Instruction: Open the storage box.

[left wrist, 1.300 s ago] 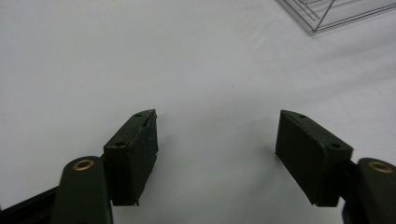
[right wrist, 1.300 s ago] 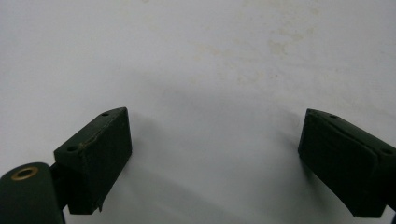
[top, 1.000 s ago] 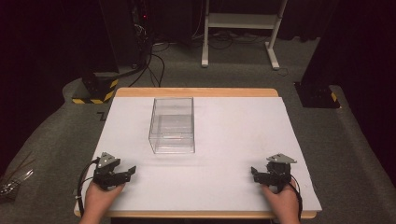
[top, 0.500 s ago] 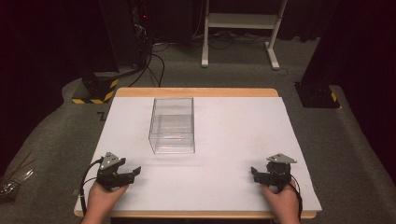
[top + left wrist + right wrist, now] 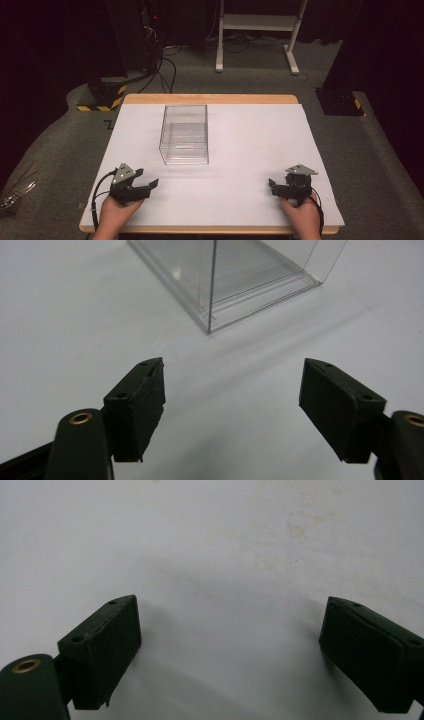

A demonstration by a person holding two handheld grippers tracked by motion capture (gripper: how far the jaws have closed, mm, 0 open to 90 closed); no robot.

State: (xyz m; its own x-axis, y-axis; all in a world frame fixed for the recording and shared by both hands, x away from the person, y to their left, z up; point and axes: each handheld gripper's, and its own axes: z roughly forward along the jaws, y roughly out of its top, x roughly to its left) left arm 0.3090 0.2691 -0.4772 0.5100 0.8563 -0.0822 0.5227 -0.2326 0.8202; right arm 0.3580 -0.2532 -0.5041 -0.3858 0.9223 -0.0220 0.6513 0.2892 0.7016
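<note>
A clear, empty plastic box (image 5: 184,134) stands on the white sheet (image 5: 250,145), left of the table's middle. My left gripper (image 5: 148,185) rests near the front left corner, held by a hand, its jaws open and empty. In the left gripper view the left gripper (image 5: 232,390) points at the box's near corner (image 5: 210,315), a short way off. My right gripper (image 5: 273,185) rests near the front right corner, also open and empty. In the right gripper view the right gripper (image 5: 230,635) has bare, faintly stained sheet ahead of it.
The wooden table edge (image 5: 210,99) shows along the far side and the front. On the floor beyond are a yellow-and-black striped base (image 5: 100,97) with cables at the back left, white desk legs (image 5: 257,30) and a dark stand base (image 5: 339,102) at the right.
My left gripper has slid slightly to the right, toward the box. The right gripper and the box have not moved.
</note>
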